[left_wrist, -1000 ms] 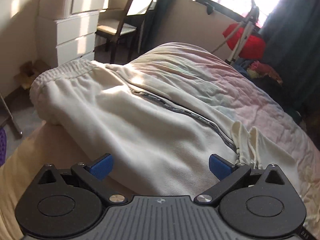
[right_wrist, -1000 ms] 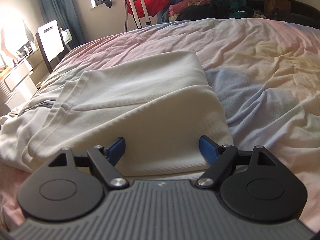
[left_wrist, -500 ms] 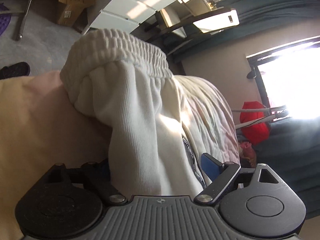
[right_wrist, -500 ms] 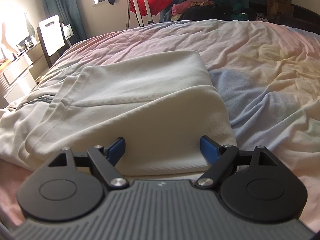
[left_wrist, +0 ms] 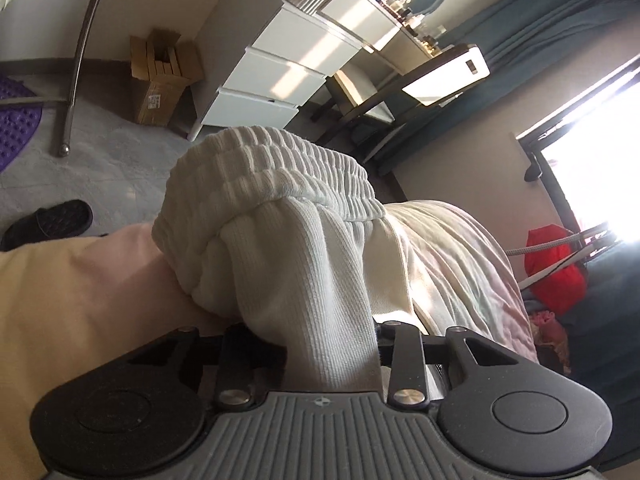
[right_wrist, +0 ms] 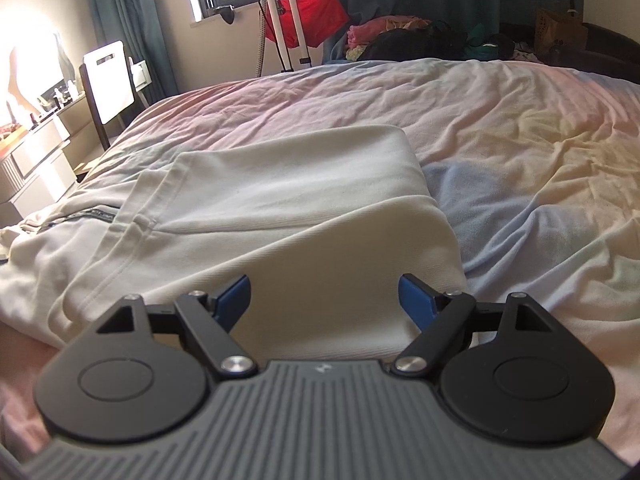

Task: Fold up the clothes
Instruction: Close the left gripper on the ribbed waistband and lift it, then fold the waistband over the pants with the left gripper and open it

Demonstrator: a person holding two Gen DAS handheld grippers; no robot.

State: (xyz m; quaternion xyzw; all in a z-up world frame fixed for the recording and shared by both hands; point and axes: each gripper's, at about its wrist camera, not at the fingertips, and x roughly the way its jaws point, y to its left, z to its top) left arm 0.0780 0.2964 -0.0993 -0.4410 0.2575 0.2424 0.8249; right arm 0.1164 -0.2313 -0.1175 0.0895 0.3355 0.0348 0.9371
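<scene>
Cream ribbed trousers (left_wrist: 304, 264) with an elastic waistband (left_wrist: 272, 168) lie on the bed. My left gripper (left_wrist: 330, 344) is shut on the trousers' fabric just below the waistband, its fingertips hidden by the cloth. In the right wrist view the same trousers (right_wrist: 288, 208) lie partly folded on the pastel bedcover (right_wrist: 500, 132). My right gripper (right_wrist: 326, 298) is open, its blue pads (right_wrist: 234, 296) hovering over the near folded end, touching nothing that I can see.
White drawers (left_wrist: 288, 64), a chair (left_wrist: 400, 92), cardboard boxes (left_wrist: 164, 76) and a black slipper (left_wrist: 48, 220) stand on the floor beyond the bed's edge. A red bag (right_wrist: 316, 12) and a clothes pile (right_wrist: 400, 36) lie by the window.
My left gripper moved in on the trousers near the waistband, rolled sideways and closed on the fabric. My right gripper stayed open and shifted only slightly.
</scene>
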